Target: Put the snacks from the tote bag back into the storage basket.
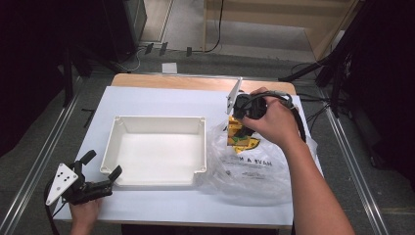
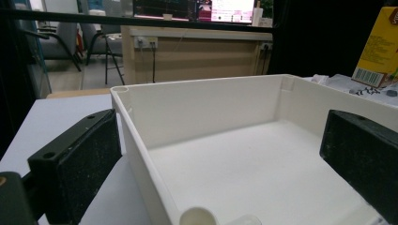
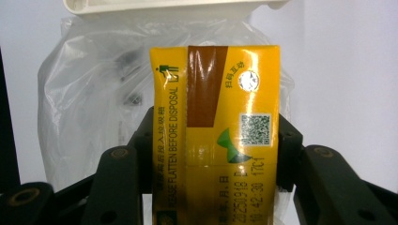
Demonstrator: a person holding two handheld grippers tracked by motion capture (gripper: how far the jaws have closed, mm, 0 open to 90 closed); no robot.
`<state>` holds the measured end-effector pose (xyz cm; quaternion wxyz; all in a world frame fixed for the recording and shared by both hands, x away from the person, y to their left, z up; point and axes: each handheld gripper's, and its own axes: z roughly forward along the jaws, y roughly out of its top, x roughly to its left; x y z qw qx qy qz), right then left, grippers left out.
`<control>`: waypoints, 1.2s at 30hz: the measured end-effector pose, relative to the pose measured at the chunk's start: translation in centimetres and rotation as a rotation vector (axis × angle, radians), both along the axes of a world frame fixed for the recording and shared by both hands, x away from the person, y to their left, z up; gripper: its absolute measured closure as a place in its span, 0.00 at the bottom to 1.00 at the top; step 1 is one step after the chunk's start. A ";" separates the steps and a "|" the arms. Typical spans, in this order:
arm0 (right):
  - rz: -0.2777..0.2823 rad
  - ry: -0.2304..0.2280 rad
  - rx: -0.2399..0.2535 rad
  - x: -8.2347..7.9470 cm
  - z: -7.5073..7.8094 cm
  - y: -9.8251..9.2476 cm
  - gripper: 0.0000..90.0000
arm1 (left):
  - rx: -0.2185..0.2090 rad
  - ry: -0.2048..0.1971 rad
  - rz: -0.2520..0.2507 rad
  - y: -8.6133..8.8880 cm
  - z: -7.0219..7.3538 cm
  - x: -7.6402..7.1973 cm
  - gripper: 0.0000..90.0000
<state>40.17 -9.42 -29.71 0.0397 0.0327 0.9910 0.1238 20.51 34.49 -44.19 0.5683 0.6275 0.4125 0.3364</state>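
Observation:
A yellow drink carton (image 3: pixel 216 136) with a brown stripe and a QR code stands between the jaws of my right gripper (image 3: pixel 216 154), which is shut on it. In the high view the carton (image 1: pixel 241 135) hangs under the right gripper (image 1: pixel 243 119), above a crumpled clear plastic bag (image 1: pixel 254 171) right of the tray. The white plastic tray (image 1: pixel 112 142) lies mid-table. My left gripper (image 1: pixel 100 166) rests open at the tray's near left corner. In the left gripper view its jaws straddle the tray's side wall (image 2: pixel 136 140) without touching it; the carton (image 2: pixel 380 47) shows at the far right.
A white sheet (image 1: pixel 161 100) covers the wooden table. The bag (image 3: pixel 94 103) lies just beyond the carton in the right gripper view, with the tray's rim (image 3: pixel 164 4) above it. Dark stands and cables (image 1: pixel 337 63) flank the table on both sides.

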 end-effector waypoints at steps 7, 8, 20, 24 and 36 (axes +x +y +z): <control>0.006 0.003 0.002 0.1 0.5 0.7 0.58 | 0.002 -0.001 -0.003 0.0 0.0 0.0 0.00; 0.005 0.001 0.005 0.1 0.6 0.8 0.58 | 0.004 -0.002 -0.004 0.0 0.0 0.0 0.00; 0.019 0.004 0.001 0.1 1.5 1.9 0.58 | 0.002 -0.002 -0.005 0.0 0.0 0.0 0.00; 0.038 -0.003 0.010 0.2 1.6 2.4 0.59 | 0.002 -0.002 -0.005 0.0 0.0 0.0 0.00; 0.055 0.003 0.011 0.3 1.8 3.9 0.59 | 0.002 -0.003 -0.005 0.0 0.0 0.0 0.00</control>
